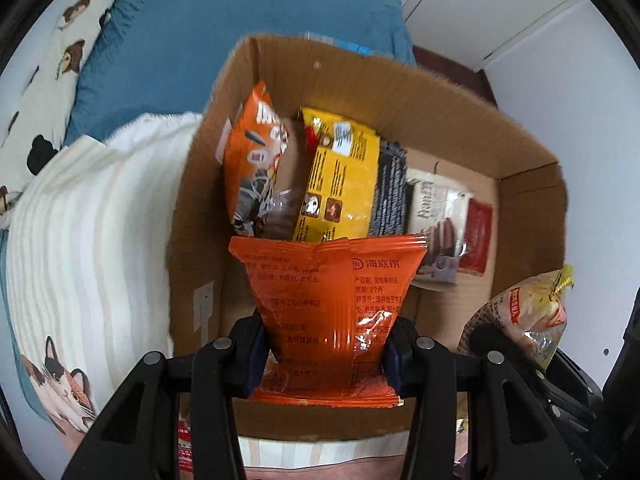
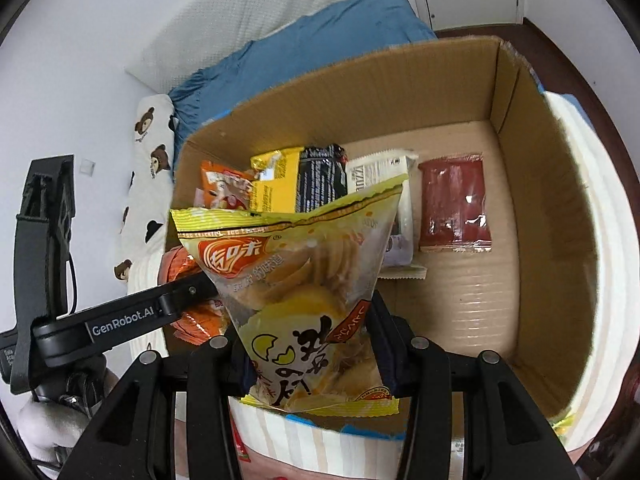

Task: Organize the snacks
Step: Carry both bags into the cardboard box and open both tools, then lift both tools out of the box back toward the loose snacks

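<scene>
Gripping an orange snack packet (image 1: 332, 312) across its lower half, my left tongs (image 1: 324, 354) are pinching it tight between the two blue pads, low in the centre of the left wrist view. My right tongs (image 2: 310, 354) are doing the same with a yellow egg-cracker bag (image 2: 296, 292), jaws nipped in on its narrow waist at the bottom centre of the right wrist view. Both packets are hanging over the near rim of the cardboard box (image 1: 532, 208), which is filling the middle of each frame.

Inside, along the far wall, other snacks are standing in a row: an orange bag (image 1: 252, 156) at the left, a yellow packet (image 1: 340, 176), a dark packet (image 1: 390, 188), a white biscuit pack (image 1: 436, 220) and a red packet (image 1: 476, 236) lying flat to the right. Bare box floor is showing in front of them.

I judge I am carrying this pair in for placing. Next I am needing to lower each one onto the bare floor, clear of the standing row, keeping the two tongs from knocking together, since the left one is reaching in close at the left of the right wrist view, then easing the jaws apart.

Around the box, striped bedding (image 1: 80, 240) and a blue cover (image 1: 224, 40) are lying at the left and top.
</scene>
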`<state>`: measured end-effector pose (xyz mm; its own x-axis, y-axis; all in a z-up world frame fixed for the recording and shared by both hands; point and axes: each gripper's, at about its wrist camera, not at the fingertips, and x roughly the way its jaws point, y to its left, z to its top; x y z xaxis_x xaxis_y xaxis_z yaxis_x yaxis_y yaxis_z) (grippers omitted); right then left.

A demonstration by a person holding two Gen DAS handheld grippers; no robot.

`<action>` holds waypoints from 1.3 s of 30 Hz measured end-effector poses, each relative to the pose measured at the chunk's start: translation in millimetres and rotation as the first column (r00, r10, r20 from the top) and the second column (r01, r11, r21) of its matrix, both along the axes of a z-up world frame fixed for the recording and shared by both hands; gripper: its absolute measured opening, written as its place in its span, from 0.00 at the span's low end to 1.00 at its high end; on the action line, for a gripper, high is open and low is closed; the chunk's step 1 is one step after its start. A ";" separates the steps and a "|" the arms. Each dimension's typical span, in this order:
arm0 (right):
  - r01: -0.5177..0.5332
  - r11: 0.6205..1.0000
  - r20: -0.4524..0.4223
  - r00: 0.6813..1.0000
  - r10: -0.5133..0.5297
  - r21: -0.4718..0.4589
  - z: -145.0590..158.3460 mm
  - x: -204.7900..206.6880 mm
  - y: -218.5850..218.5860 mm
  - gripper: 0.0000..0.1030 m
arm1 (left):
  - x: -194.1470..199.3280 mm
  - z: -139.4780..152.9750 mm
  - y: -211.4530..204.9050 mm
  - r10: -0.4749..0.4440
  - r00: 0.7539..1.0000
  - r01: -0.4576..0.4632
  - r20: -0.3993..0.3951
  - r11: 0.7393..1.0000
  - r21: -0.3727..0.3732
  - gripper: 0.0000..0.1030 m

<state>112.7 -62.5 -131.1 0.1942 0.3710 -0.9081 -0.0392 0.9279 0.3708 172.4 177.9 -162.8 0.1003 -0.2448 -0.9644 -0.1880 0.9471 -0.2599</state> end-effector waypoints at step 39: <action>-0.019 0.964 0.105 0.993 0.049 -0.265 8.1 -52.2 -21.9 0.94 | -66.9 30.4 -20.8 -0.014 0.979 -0.023 0.205 0.985 0.174 0.91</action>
